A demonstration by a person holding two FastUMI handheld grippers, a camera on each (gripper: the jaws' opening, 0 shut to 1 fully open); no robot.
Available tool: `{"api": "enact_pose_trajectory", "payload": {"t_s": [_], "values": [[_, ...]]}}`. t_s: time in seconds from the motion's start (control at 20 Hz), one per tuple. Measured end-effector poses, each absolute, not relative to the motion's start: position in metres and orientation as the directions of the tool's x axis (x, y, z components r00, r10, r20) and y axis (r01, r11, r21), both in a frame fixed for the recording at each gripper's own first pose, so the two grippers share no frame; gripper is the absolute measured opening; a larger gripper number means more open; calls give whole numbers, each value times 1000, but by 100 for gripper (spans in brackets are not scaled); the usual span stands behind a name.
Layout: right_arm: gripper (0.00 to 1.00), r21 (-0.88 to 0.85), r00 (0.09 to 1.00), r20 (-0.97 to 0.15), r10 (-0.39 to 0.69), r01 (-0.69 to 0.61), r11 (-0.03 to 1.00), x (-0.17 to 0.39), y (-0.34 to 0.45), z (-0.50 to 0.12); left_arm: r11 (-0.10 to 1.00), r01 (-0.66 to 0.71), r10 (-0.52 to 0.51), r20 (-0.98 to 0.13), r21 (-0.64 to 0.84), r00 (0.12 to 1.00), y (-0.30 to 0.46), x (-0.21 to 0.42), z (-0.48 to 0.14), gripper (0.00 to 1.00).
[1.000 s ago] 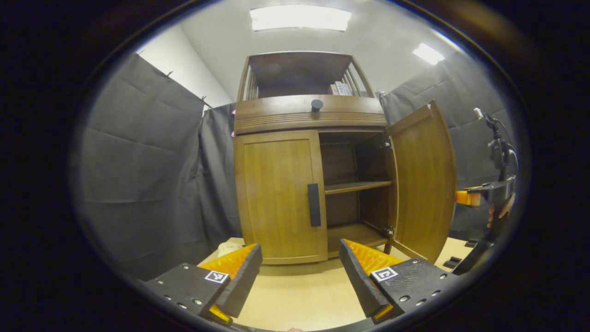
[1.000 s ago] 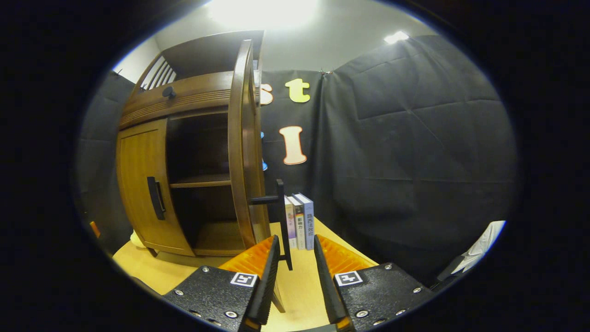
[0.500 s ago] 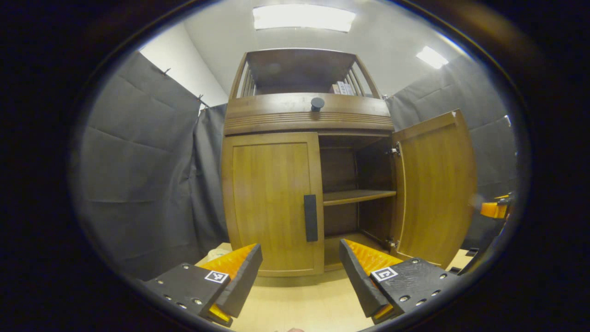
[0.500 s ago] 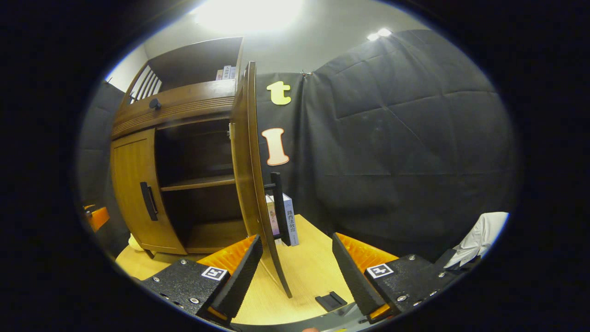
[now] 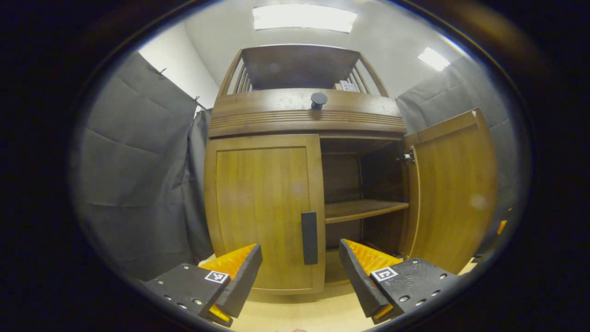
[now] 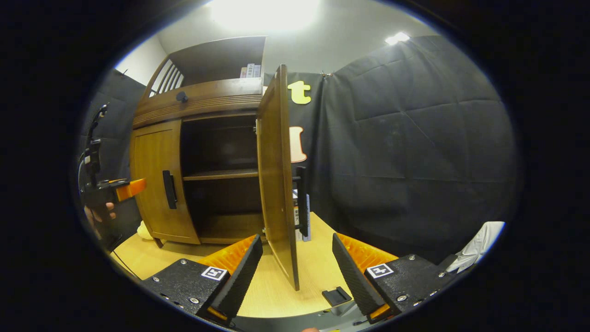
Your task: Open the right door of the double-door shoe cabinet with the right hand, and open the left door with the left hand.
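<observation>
Shoe cabinet (image 5: pixel 304 120) of brown wood at the centre of the left gripper view, standing on a pale tabletop (image 5: pixel 318 313). Its left door (image 5: pixel 262 212) is closed, with a dark vertical handle (image 5: pixel 309 238) along its inner edge. Its right door (image 5: pixel 454 193) stands swung wide at the right of the frame, exposing 1 inner shelf (image 5: pixel 364 210) and a dark interior. A round dark knob (image 5: pixel 318 99) sits on the band above the doors, and an open railed compartment tops the cabinet.

Left hand-held gripper (image 5: pixel 300 272) at the bottom of the left gripper view: its 2 fingers are spread apart and hold nothing, with the closed door's handle seen between and just above them, not touched.

Right hand-held gripper (image 6: pixel 297 272) at the bottom of the right gripper view: its 2 fingers are likewise spread apart and empty. The opened right door (image 6: pixel 276 175) appears nearly edge-on between them, its lower corner reaching down between the fingers without visible contact; its own dark handle (image 6: pixel 301 200) projects on the far side. Books (image 6: pixel 302 216) stand on the tabletop just behind this door.

At the left edge of the right gripper view, the left hand-held gripper (image 6: pixel 126 188) appears again, held by a hand (image 6: pixel 97 214) and pointing toward the closed left door (image 6: pixel 154 180), near its handle (image 6: pixel 168 189) but apart from it. A small dark block (image 6: pixel 336 296) lies on the tabletop in the lower centre.
</observation>
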State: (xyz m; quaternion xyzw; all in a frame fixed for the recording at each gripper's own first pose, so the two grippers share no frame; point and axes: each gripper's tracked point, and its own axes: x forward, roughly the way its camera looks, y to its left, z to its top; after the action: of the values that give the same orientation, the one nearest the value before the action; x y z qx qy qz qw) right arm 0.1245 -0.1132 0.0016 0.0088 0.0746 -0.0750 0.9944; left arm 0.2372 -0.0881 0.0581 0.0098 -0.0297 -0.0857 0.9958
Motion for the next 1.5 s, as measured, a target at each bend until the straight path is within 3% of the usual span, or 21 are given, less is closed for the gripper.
{"api": "enact_pose_trajectory", "payload": {"t_s": [0.1,0.2,0.85,1.05,1.2,1.5], "values": [[91,6,978,-158,-134,136,991,129,-106,-1,986,164,-165,57,12,985,-90,258,57,100],[94,25,979,-172,-109,115,993,134,-97,-6,987,164,-164,56,6,985,-94,280,56,100],[94,50,970,-241,-40,53,997,147,-75,-26,985,168,-167,-20,30,986,-124,381,11,100],[94,50,969,-243,-36,50,998,145,-73,-25,986,165,-164,-44,21,985,-121,394,-1,79],[92,52,971,-235,-34,48,998,146,-73,-22,984,175,-174,-69,10,982,-120,395,-11,79],[94,49,974,-224,-27,39,998,144,-69,-15,976,218,-218,-91,-9,972,-131,390,-13,36]]}}
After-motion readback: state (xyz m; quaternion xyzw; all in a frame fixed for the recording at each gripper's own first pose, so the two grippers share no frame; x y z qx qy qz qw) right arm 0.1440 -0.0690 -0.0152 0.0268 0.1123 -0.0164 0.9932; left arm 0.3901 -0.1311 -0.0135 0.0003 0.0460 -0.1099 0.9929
